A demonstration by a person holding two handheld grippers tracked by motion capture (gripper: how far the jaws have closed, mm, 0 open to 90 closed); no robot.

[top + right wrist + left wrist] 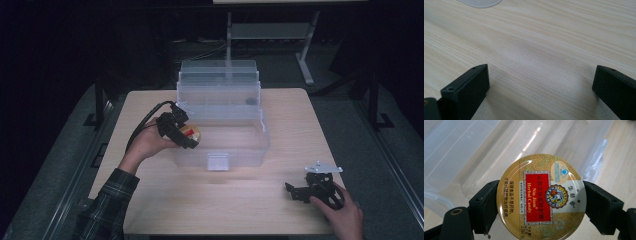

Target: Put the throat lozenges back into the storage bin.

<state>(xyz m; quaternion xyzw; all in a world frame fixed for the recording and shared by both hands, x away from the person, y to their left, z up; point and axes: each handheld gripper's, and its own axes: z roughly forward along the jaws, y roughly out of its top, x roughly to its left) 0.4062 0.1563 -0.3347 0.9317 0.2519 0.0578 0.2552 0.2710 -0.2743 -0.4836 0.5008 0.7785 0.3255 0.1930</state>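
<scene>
Right gripper: jaws wide, nothing held, parked low on bare table, judged idle | Left gripper: round candy tin clamped edgewise, held over clear bin's left wall, apparently for release inside.

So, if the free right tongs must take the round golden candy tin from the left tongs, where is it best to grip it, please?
Probably on the rim of the round golden candy tin, at the two edge parts left free above and below the left tongs, which already clamp opposite sides of its rim. The tin is flat and disc-shaped, so only its edge suits a pinch. The open right tongs should come from the box's open top.
</scene>
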